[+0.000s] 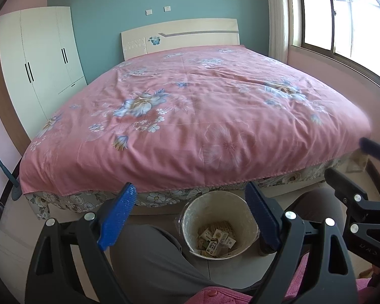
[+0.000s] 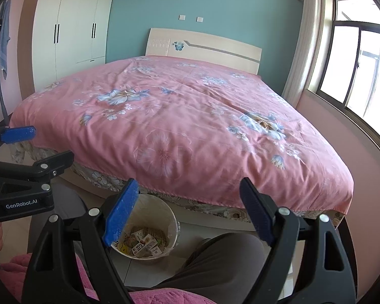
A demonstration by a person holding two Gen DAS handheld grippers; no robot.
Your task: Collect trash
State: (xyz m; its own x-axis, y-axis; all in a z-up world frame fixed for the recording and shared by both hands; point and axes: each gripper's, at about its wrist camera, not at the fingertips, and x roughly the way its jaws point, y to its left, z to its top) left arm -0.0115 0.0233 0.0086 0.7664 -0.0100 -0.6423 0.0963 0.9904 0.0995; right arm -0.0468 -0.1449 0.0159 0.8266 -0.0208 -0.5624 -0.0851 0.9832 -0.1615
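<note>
- Left gripper (image 1: 190, 215): jaws wide apart, nothing between the blue pads, nothing held.
- Right gripper (image 2: 187, 210): jaws wide apart too, empty.
- Trash bin (image 1: 190, 211): pale round bucket on the floor tiles, lower centre of the left wrist view, framed between the left gripper's two fingers but well beyond the tips, no contact.
- Right wrist view: same bin sits lower left of centre, partly hidden behind the right gripper's left blue pad (image 2: 121, 212); apart from it.
- Trash (image 1: 216, 238): small printed cartons and paper wrappers piled at the bottom of the bin, below the rim.
- Bin stands just in front of the bed's foot edge, between the person's two grey-trousered knees (image 1: 149, 253).
- Bed (image 1: 190, 106): pink floral cover fills the middle of both views.
- Left gripper shows at left edge of the right wrist view; right gripper's black frame at right edge of the left wrist view.
- White wardrobe (image 1: 38, 58) upper left, window (image 1: 342, 20) upper right.
</note>
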